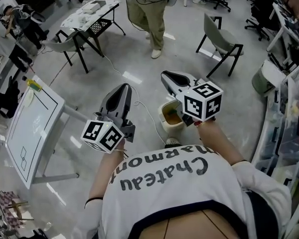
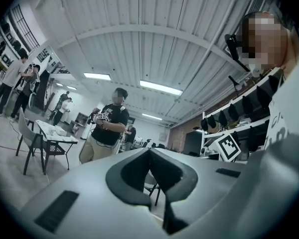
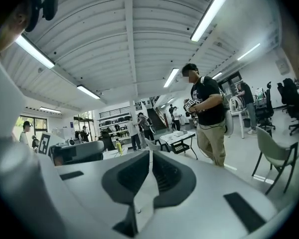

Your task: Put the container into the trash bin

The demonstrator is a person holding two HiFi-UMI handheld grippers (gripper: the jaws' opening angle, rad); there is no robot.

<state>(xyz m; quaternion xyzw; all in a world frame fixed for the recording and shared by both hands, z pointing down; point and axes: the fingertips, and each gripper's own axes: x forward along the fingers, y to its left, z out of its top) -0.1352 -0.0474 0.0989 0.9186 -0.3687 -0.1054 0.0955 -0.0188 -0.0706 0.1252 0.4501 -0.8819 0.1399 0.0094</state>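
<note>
head view, seen steeply from above: the left gripper (image 1: 123, 89) and the right gripper (image 1: 165, 76) are held out over a grey floor (image 1: 139, 63), each with its marker cube toward the wearer. the trash bin (image 1: 165, 124), cream-coloured and open-topped, stands on the floor just beside the right gripper, partly covered by it. a brownish object (image 1: 174, 117) lies inside the bin; it is too small to say for sure that it is the container. left gripper view: the tongs of the left gripper (image 2: 149, 152) are drawn together at the tips, nothing held. right gripper view: the tongs of the right gripper (image 3: 149, 154) are likewise closed at the tips and hold nothing. surroundings: a white worktop (image 1: 32, 126) at the wearer's left, a grey chair (image 1: 220, 38) ahead to the right, and a standing person (image 1: 148, 11) beyond the grippers.
</note>
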